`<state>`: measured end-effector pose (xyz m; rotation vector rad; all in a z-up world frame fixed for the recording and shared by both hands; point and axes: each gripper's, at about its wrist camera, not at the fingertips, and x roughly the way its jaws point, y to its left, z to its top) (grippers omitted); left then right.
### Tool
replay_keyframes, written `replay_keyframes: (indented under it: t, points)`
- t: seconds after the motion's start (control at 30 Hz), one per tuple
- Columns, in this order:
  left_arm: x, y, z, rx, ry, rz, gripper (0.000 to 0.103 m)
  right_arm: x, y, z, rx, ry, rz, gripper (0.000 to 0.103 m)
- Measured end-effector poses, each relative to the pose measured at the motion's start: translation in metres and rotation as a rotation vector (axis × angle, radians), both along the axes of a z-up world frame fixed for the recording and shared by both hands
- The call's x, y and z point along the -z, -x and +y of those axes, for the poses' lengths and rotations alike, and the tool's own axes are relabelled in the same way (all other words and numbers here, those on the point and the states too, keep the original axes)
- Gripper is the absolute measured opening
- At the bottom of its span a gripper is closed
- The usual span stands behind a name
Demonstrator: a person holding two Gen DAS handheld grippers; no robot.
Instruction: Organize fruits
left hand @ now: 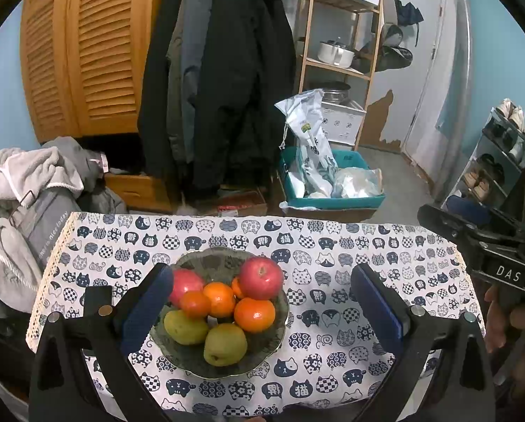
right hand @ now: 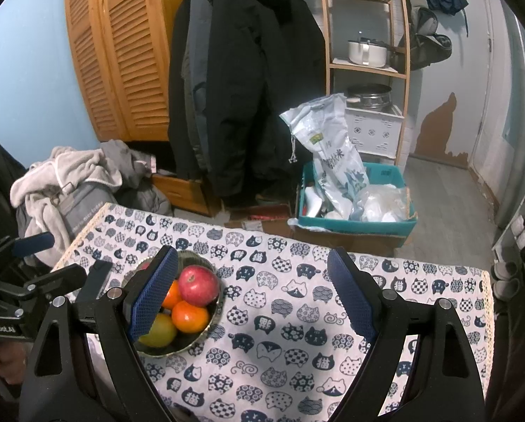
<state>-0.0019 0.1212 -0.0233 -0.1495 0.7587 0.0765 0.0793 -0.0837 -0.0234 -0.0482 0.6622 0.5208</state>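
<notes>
I hold both grippers, left gripper [left hand: 262, 313] and right gripper [right hand: 253, 295], spread apart above the fruit bowl [left hand: 192, 358] at lower centre, gripping nothing.

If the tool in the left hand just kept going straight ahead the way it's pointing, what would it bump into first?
Most likely the fruit in the glass bowl. The open left tool looks down along its fingers at the pile, with the front orange nearest its centre line. Depth is hard to judge, so the green pear could come first.
</notes>
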Motion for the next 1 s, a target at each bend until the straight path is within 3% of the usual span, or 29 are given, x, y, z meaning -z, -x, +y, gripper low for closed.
replay_keyframes:
  t: [1.0]
  points:
    - [-0.0004,0.0002,-0.0021,0.003,-0.007,-0.001,0.102,0.0003,0.0000,0.0002,-0.002,0.004,0.001,0.086]
